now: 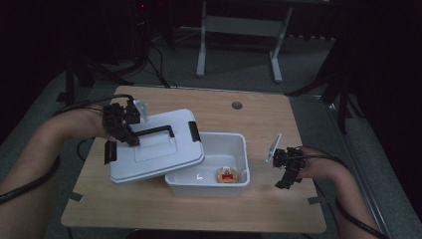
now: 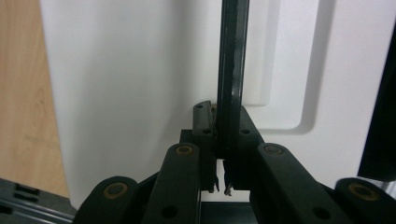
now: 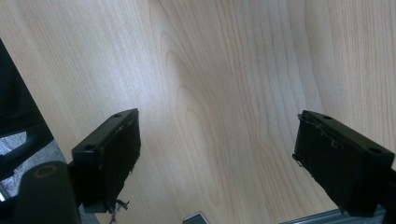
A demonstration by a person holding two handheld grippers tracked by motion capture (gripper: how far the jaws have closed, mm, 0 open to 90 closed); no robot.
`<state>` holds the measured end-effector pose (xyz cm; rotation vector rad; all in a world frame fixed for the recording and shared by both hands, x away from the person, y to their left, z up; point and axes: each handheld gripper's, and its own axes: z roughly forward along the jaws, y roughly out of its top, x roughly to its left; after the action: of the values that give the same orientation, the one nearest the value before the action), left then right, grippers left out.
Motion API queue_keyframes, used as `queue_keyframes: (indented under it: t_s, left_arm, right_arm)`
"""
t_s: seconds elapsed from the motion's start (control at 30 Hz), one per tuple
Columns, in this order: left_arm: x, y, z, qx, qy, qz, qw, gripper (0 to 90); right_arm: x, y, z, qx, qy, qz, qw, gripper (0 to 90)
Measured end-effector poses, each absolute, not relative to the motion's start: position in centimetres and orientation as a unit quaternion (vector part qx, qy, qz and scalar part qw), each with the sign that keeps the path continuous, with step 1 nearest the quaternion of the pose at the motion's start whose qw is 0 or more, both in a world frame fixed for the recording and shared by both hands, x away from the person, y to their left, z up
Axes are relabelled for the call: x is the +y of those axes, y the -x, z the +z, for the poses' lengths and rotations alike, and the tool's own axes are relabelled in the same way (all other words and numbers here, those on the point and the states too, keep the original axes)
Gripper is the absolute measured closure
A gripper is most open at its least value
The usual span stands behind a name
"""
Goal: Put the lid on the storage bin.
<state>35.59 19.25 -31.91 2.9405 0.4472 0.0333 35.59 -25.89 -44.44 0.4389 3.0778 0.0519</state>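
Overhead, I see my left gripper (image 1: 133, 142) clamped on the black handle (image 1: 157, 131) of the white lid (image 1: 155, 146). The lid sits tilted, overlapping the left rim of the open bin (image 1: 238, 162), its long axis running from lower left to upper right across the tabletop (image 1: 259, 112). A small yellow-and-red item (image 1: 227, 176) lies inside the bin. My right gripper (image 1: 285, 183) hangs right of the bin, holding nothing.

From the left gripper view, the fingers (image 2: 203, 122) pinch the handle (image 2: 232, 65), which runs straight away from me over the lid (image 2: 130, 84).

From the right gripper view, the fingers (image 3: 109, 154) stand wide apart over bare tabletop (image 3: 215, 93).
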Motion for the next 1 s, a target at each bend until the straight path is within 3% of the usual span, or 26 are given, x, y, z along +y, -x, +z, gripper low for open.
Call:
queue_keyframes:
  t_s: [1.0]
  left_arm:
    - [7.2,-38.1,-33.1,0.048,-0.996,-0.007,0.078,83.9]
  right_arm:
    - [-27.9,-35.0,-44.9,0.988,-0.152,0.019,0.013,14.2]
